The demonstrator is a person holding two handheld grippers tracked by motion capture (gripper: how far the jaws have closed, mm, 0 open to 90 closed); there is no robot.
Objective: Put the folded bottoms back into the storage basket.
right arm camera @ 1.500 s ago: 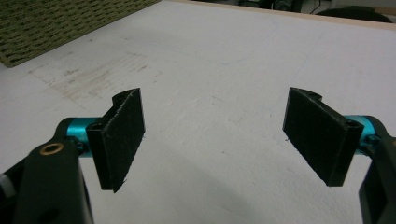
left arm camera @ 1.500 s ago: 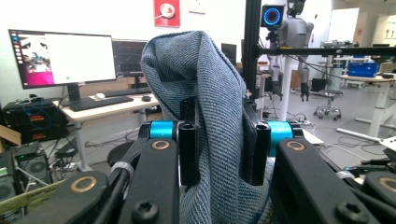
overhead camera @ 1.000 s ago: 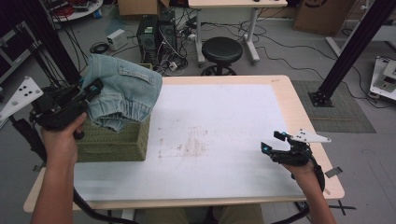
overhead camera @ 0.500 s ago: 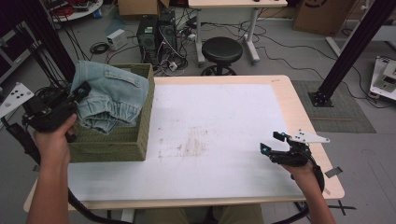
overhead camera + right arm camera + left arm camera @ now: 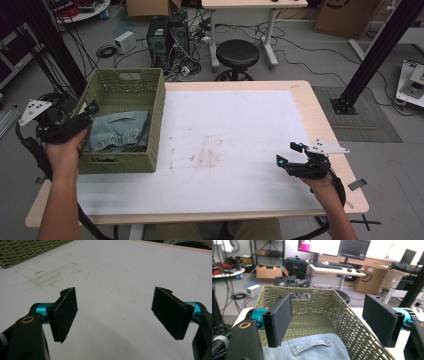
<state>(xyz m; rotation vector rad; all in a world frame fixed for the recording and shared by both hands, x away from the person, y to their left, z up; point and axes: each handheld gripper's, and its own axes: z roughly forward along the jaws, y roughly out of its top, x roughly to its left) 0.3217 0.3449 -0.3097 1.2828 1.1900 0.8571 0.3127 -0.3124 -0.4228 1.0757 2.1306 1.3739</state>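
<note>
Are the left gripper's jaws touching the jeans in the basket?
Apart. In the left gripper view the left gripper stands open, pads clear of the jeans.

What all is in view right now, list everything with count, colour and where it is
basket: one, green woven, left end of the table
denim garment: one, light blue, folded inside the basket
table: one, white top with wooden edge, centre
stool: one, black, on the floor beyond the table
computer tower: one, black, floor behind the basket
cardboard box: one, brown, under the far desk
left gripper: one, black, jaws just opened, over the basket
right gripper: one, black, jaws open, near right of table
</note>
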